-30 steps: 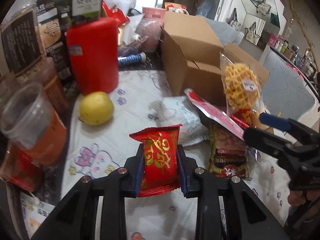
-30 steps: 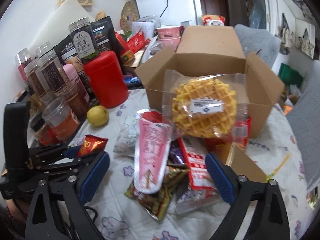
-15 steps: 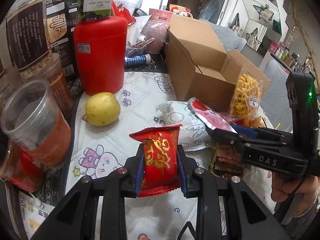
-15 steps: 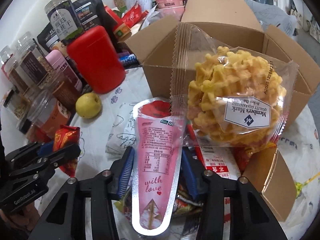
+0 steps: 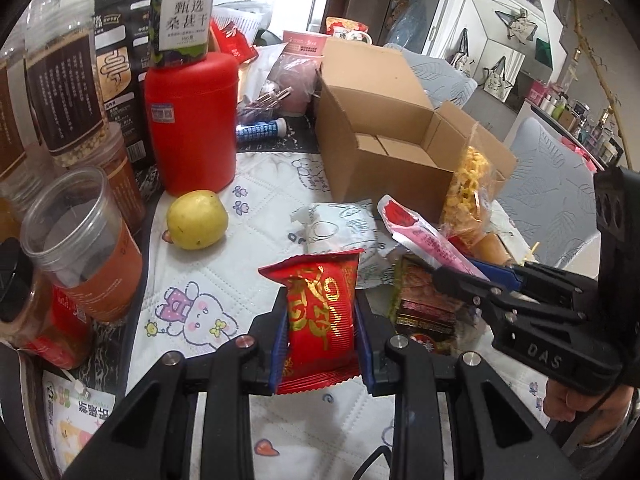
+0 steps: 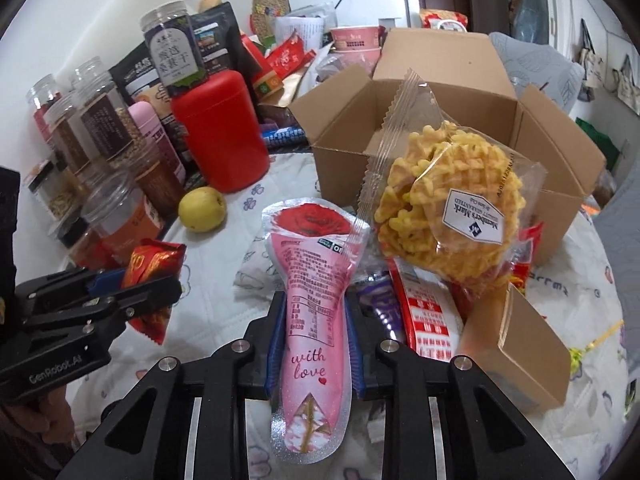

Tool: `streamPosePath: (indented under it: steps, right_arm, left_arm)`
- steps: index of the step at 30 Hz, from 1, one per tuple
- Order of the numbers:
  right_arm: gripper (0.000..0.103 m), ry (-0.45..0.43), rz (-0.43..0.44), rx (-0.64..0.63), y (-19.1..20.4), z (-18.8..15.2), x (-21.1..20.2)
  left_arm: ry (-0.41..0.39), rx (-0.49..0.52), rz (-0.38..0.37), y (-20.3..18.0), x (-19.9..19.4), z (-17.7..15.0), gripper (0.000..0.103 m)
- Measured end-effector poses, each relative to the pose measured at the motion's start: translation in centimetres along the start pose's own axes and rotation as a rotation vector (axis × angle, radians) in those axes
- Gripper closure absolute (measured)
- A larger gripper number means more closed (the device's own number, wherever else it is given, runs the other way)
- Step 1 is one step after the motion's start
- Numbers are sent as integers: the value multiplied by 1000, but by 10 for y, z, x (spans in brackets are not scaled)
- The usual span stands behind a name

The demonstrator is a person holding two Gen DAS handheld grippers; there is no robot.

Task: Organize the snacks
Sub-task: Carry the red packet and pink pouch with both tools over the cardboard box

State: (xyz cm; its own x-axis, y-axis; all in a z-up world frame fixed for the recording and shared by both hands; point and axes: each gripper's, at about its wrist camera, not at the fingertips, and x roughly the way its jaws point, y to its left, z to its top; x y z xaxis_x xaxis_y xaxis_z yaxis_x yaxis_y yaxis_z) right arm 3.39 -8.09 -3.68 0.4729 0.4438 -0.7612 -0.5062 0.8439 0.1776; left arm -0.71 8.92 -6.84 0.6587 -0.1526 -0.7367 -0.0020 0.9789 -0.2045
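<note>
Both claws are clenched on snacks: the left gripper (image 5: 321, 332) squeezes a red and gold foil packet (image 5: 320, 312) at its lower half, and the right gripper (image 6: 314, 350) has its blue pads pressed on the narrow waist of a pink rose-printed pouch (image 6: 314, 292), whose wider top fans out above the jaws. Taking the open cardboard box (image 6: 452, 120) as landmark, the pink pouch is held just in front of its near wall, beside a bagged yellow waffle snack (image 6: 448, 216) that leans against that wall on a heap of other packets. The red packet is held further out from the box, over the quilted cloth (image 5: 224, 240), with a yellow fruit (image 5: 197, 219) and a red canister (image 5: 191, 120) off to the box's far side. Gripping each pack low down probably keeps it upright and leaves the top free, so that it can be dropped into the box, which looks empty and seems the likely place for them. Each gripper points forward and downward toward the table, the two side by side, and a hand (image 5: 576, 412) is wrapped round the right gripper's handle. Neither snack is over the box opening yet.
</note>
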Motion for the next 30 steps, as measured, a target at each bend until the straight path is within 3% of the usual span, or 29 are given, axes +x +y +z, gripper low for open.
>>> streamPosePath:
  steps: [21,30]
  right_arm:
    - [76,-117,38,67,-1,-58,-87]
    - [76,-204,-19,72,-11,-63,-124]
  left_arm:
    - [-55,104,-87,-66,-38,-13,74]
    - [-89,161,-140,-100,-46,-4,74]
